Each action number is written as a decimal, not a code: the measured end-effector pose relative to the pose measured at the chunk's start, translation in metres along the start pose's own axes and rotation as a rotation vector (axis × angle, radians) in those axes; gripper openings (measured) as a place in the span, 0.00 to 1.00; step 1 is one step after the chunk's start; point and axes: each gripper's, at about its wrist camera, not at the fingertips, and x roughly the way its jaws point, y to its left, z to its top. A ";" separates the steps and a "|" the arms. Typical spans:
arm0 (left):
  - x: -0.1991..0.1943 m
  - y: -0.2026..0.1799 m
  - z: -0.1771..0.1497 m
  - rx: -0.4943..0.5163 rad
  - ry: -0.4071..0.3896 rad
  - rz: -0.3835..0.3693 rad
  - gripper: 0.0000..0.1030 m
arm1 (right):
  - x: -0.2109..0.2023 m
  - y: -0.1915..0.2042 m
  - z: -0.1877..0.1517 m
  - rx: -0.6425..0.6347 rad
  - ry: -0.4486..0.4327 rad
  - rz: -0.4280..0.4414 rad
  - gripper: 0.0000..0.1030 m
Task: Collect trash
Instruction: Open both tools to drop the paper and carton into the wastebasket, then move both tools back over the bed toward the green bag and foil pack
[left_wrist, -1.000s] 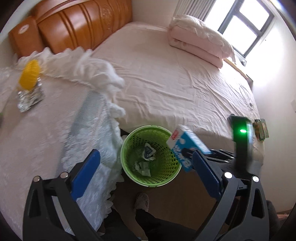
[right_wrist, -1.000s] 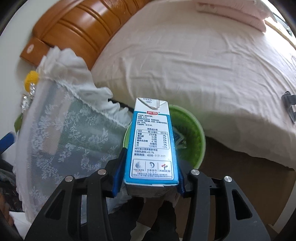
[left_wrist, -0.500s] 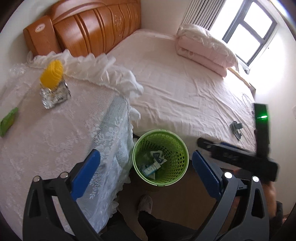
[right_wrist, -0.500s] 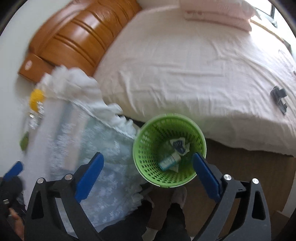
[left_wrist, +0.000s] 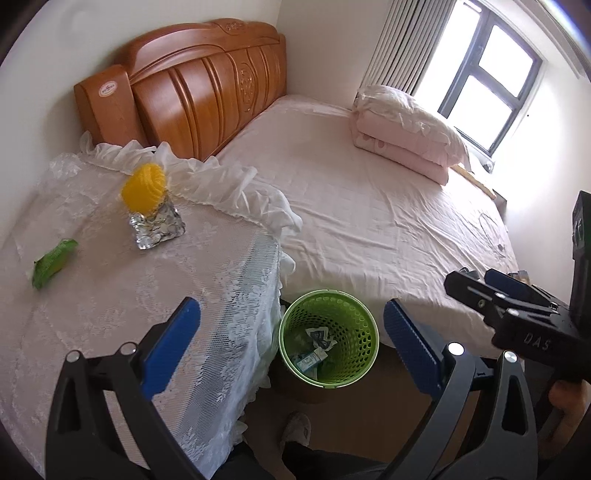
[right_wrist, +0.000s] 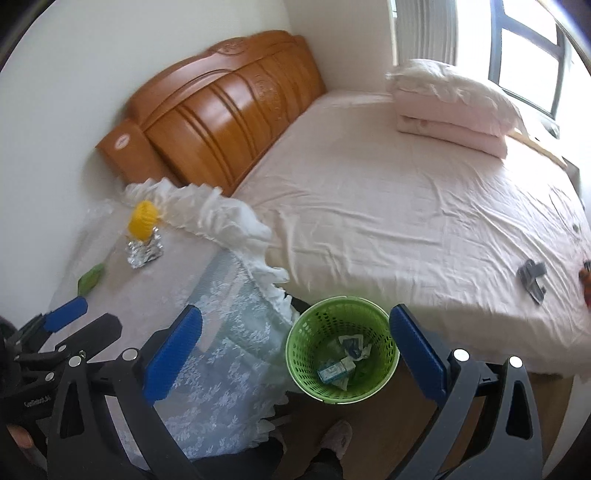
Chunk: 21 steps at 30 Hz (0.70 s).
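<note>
Inside green bin (right_wrist: 384, 363), carton (right_wrist: 335, 370) flat

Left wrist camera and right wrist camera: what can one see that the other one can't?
Only the left wrist view shows the right gripper at its right edge.

Only the right wrist view shows a grey clip-like thing lying on the bed, and the left gripper at its lower left.

Both show the green basket with a small carton inside, the lace-covered table, the green packet and the yellow ball on crumpled foil.

Home bedroom — bed (left_wrist: 369, 206), headboard (left_wrist: 199, 85)
</note>
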 end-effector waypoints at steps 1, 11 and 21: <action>-0.002 0.002 -0.001 -0.005 -0.001 0.003 0.92 | 0.002 0.005 0.000 -0.008 0.004 0.011 0.98; -0.009 0.059 -0.009 -0.103 -0.010 0.089 0.92 | 0.026 0.046 0.002 -0.058 0.053 0.060 0.98; -0.015 0.154 -0.026 -0.288 -0.001 0.215 0.92 | 0.059 0.101 0.010 -0.147 0.110 0.109 0.98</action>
